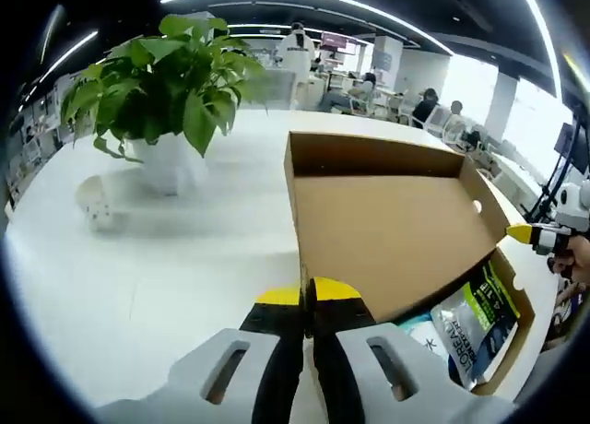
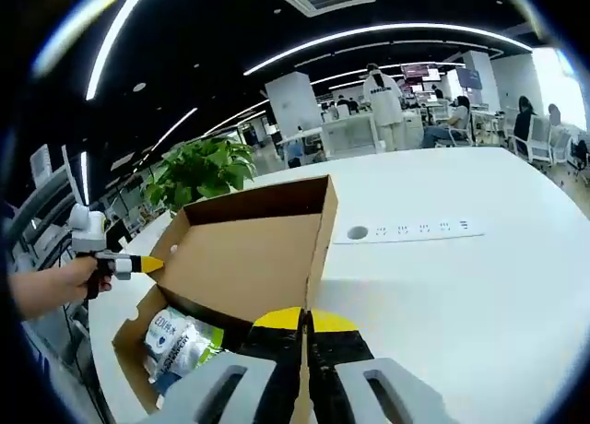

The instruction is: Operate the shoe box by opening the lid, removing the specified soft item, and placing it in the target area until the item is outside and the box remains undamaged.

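Spreading across both views is a white worktop point(image 1: 138, 286), and on it sits the cardboard shoe box point(image 2: 134, 350) with its lid point(image 1: 387, 230) swung up and open. In the left gripper view the lid rises as a broad brown panel; the box's open body lies below it at the right. Inside the box lies the soft item, a white pouch with blue and green print point(image 1: 475, 323), also seen in the right gripper view point(image 2: 175, 346). Beyond the box stands a leafy potted plant point(image 1: 166, 83) in a white pot, well apart from it, and a white power strip point(image 2: 406, 229) lies flat on the worktop.

The left gripper point(image 1: 307, 295) has its yellow-tipped fingers point(image 1: 277, 297) pressed together on the lid's near edge, pinching the cardboard. The right gripper point(image 2: 304, 321) likewise has its fingers point(image 2: 334, 323) clenched on the lid's edge at the opposite side. A person's hand point(image 2: 64, 281) carries the left gripper in the right gripper view.
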